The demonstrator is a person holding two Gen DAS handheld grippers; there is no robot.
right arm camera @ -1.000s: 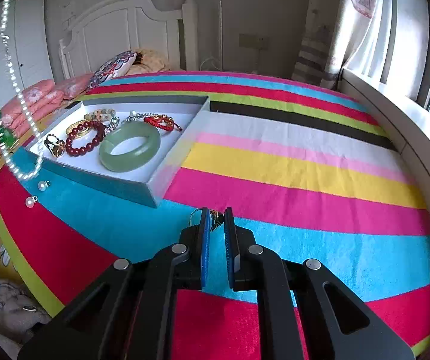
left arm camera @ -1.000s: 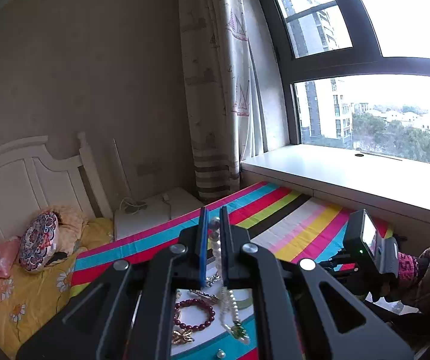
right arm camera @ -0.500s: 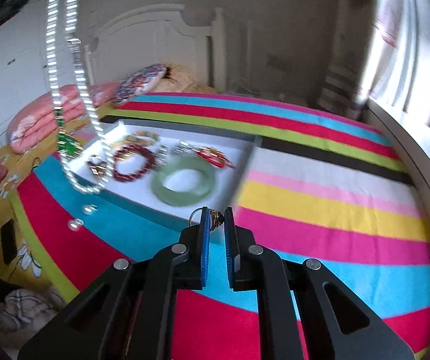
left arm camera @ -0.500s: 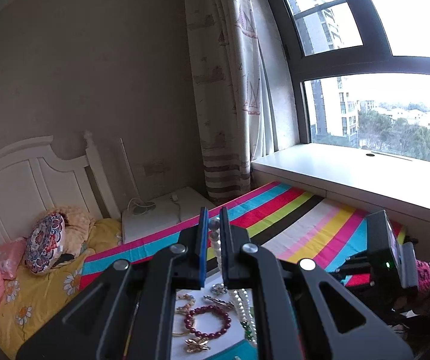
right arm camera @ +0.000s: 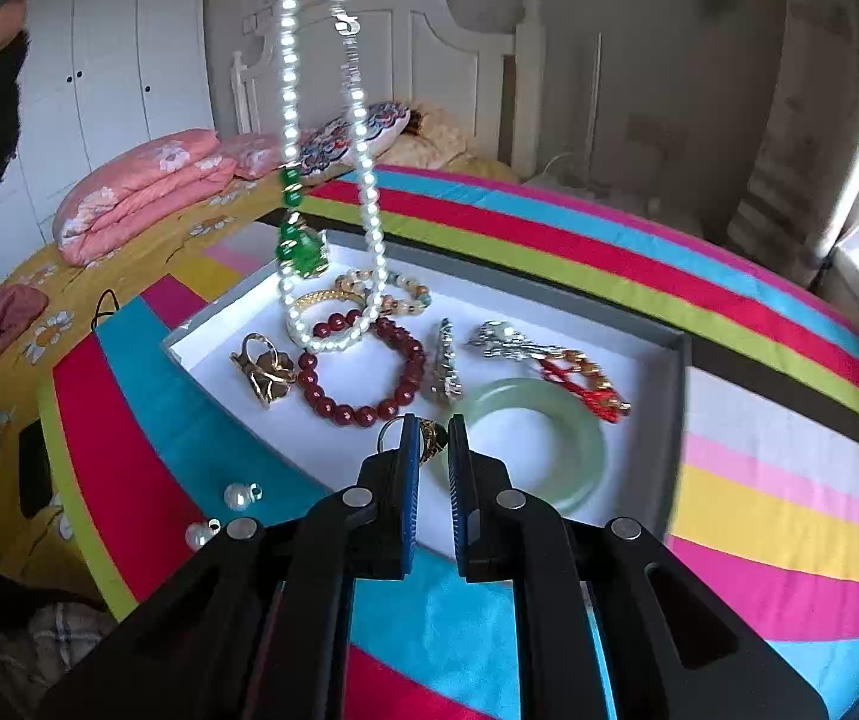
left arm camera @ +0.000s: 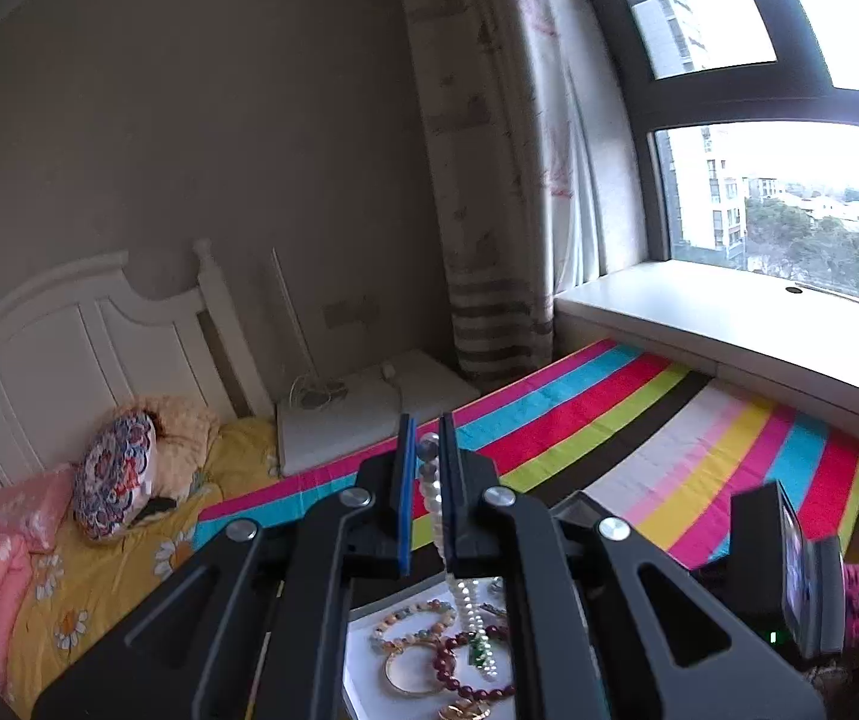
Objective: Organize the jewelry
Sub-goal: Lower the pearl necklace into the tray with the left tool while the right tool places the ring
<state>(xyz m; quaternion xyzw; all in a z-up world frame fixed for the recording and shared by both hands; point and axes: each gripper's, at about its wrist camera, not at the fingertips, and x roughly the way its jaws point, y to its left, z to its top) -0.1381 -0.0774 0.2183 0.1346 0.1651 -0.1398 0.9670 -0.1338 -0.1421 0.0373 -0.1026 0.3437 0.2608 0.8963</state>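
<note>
My left gripper (left arm camera: 427, 456) is shut on a pearl necklace (left arm camera: 436, 510) with a green pendant (right arm camera: 300, 252). The necklace hangs down over the white jewelry tray (right arm camera: 657, 348), and its lower loop (right arm camera: 333, 336) rests on the bracelets there. My right gripper (right arm camera: 429, 438) is shut on a gold ring (right arm camera: 429, 441) with a dark stone, held over the tray's near edge beside the jade bangle (right arm camera: 549, 450). The tray holds a dark red bead bracelet (right arm camera: 363, 384), a gold flower piece (right arm camera: 264, 369), silver brooches (right arm camera: 501, 339) and a red cord bracelet (right arm camera: 585, 381).
Two pearl earrings (right arm camera: 240, 495) lie on the striped blanket (right arm camera: 759, 480) left of the tray. Pink pillows (right arm camera: 141, 192) and a patterned cushion (left arm camera: 114, 474) lie by the white headboard (left arm camera: 69, 348). A window ledge (left arm camera: 729, 330) runs along the right.
My left gripper carried the necklace rightward over the tray and lowered it until its loop rests inside. My right gripper moved with the ring from the blanket to the tray's near edge.
</note>
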